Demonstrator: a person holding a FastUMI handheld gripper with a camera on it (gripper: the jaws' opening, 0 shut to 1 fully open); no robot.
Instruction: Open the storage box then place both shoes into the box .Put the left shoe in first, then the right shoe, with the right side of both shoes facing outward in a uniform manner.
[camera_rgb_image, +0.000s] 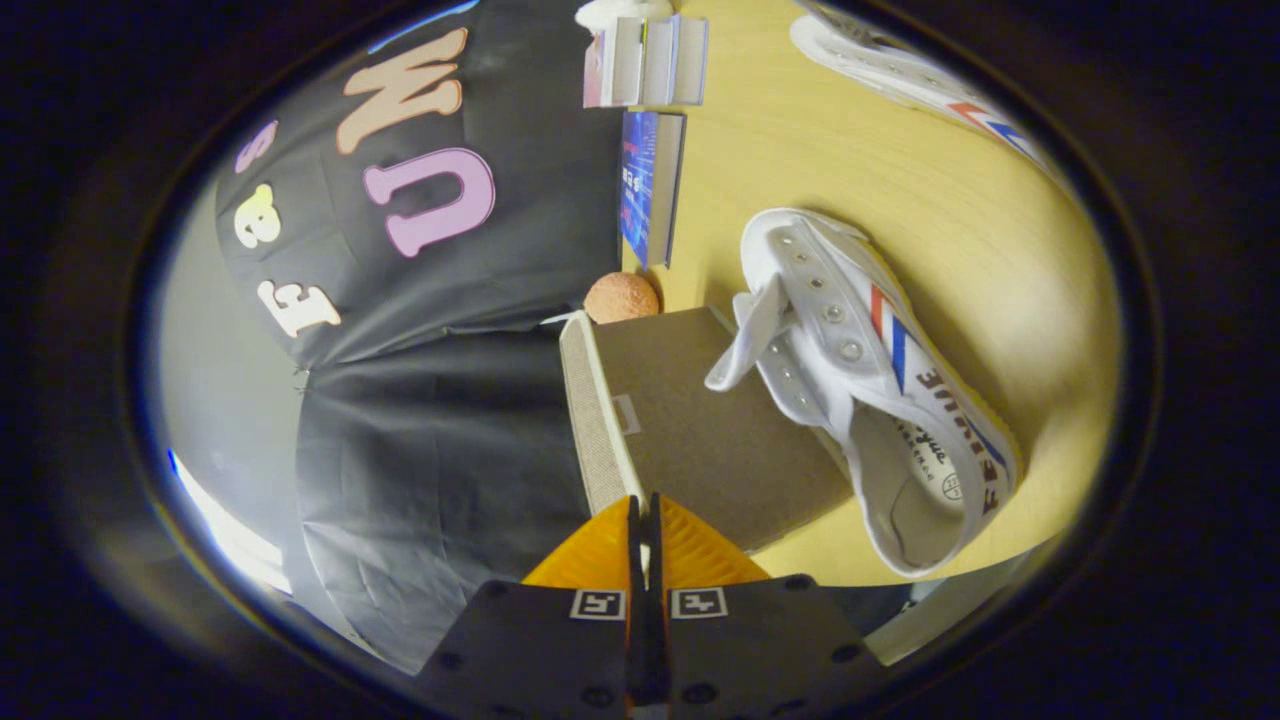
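Observation:
The storage box (700, 430) is brown with a woven beige rim (590, 420), and the whole scene looks rolled on its side. My gripper (645, 508) is shut on the lid's rim, which runs straight in between the fingertips. A thin pale sliver shows between the fingers. One white shoe (870, 400) with red and blue stripes lies on the wooden table (850, 180), touching the box's far side, its opening turned toward me. The second white shoe (920, 80) lies farther off across the table.
An orange ball (622, 297) rests at the box's far corner. Beyond it a blue book (650, 185) stands against the black cloth wall, with more upright books (645, 60) farther on. Bare tabletop lies between the two shoes.

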